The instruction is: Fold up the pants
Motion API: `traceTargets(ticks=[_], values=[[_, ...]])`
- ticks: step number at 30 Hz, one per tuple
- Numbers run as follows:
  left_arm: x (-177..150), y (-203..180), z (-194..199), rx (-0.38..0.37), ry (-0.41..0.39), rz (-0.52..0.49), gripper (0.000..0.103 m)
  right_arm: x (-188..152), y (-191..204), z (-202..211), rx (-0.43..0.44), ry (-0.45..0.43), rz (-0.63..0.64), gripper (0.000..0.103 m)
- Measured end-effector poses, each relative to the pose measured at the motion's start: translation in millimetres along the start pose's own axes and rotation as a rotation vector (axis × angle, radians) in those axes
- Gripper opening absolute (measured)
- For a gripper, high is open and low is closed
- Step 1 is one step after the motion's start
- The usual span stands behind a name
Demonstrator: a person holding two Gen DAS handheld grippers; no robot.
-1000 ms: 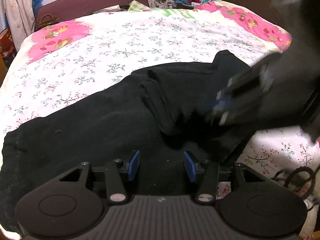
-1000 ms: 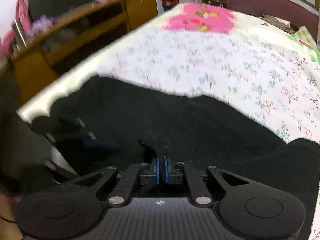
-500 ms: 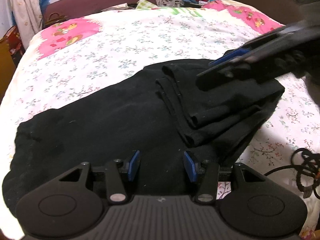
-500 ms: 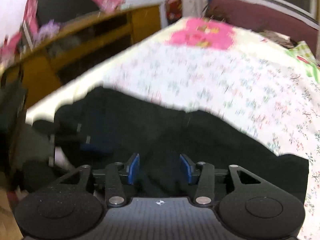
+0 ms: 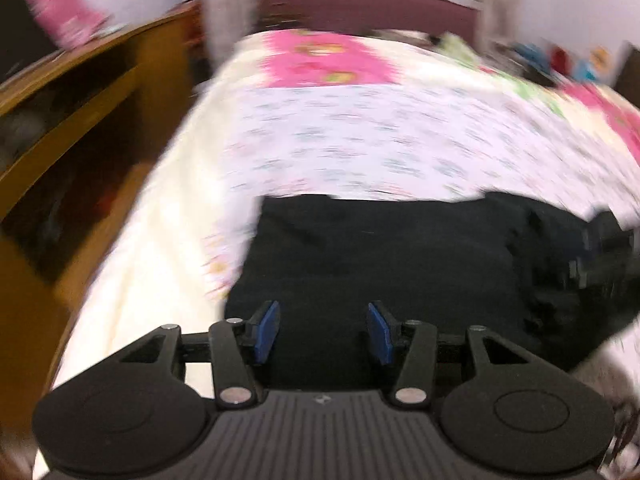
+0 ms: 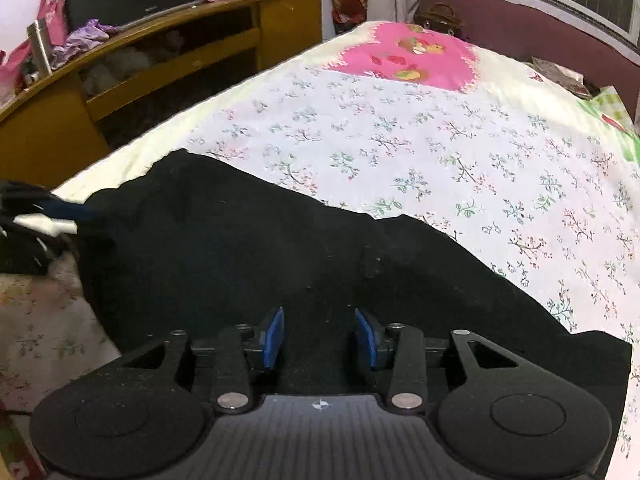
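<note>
Black pants [image 6: 248, 248] lie spread across the near part of the bed [image 6: 440, 152], on the floral sheet, w/ a thicker folded bulk toward the right side in the right wrist view. Right gripper [image 6: 319, 338] hovers just over the dark cloth, blue fingers [image 6: 274, 336] apart and closing a bit, nothing pinched btwn them. Left gripper [image 5: 322, 332] sits at the pants' [image 5: 380, 248] left end, fingers [image 5: 266, 330] at a middling gap, empty, cloth only behind them. Right wrist view is sharp: wooden shelf unit [image 6: 168, 60] beside the bed, a metal bottle [image 6: 39, 46] on top, brown handbag [image 6: 438, 16] at the far end, window at upper right. Left wrist view is smeared w/ blur; sheet's flower print is hardly readable, shelf contents can't be made out. Each view catches the other gripper only as a dark shape at its edge, cut off, fingers' state not readable from there.
</note>
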State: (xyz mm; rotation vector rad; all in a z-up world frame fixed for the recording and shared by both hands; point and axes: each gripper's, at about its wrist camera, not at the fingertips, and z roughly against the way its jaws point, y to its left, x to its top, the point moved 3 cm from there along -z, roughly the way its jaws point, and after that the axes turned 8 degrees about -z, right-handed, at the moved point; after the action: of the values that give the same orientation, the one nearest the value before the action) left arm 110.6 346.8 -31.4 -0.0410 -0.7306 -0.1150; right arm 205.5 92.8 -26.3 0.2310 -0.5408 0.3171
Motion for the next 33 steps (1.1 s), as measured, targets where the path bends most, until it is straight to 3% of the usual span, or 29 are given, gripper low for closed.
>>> traceTargets(ticks=[2,3,8,10,13,16,25,28,33], values=[[-4.6,8.4,1.8,0.028,0.007,0.038,0.057,-7.5,-9.5,-19.3,-0.006,0.082,-0.073,0.029],[-6.2,10.5,3.2,0.026,0.003,0.045,0.057,-7.3,-7.9,-17.4,-0.008,0.076,-0.066,0.031],[-11.3,8.7,-0.3,0.057,0.0,0.058,0.057,4.4,15.4,5.4,0.002,-0.033,0.059,0.029],[-15.0,16.7,4.6,0.072,-0.015,0.135,0.057,9.8,21.0,9.3,0.004,-0.086,0.062,0.028],[-25.7,36.4,2.9,0.056,0.006,0.295,0.057,12.8,18.6,-2.0,-0.009,-0.08,0.059,0.029],[-31.6,40.5,-5.0,0.041,0.012,0.349,0.057,17.9,13.0,-14.5,0.016,-0.044,-0.001,0.029],[-59.4,37.1,-15.8,-0.049,0.052,0.625,0.06,14.9,25.0,-18.1,0.038,-0.031,0.042,0.033],[-60.4,36.0,-18.4,-0.045,0.029,0.67,0.061,14.5,27.0,-17.9,0.045,-0.027,0.051,0.035],[-51.6,34.5,-34.3,-0.11,-0.069,0.722,0.067,12.9,30.3,-21.0,0.049,-0.018,0.068,0.038]])
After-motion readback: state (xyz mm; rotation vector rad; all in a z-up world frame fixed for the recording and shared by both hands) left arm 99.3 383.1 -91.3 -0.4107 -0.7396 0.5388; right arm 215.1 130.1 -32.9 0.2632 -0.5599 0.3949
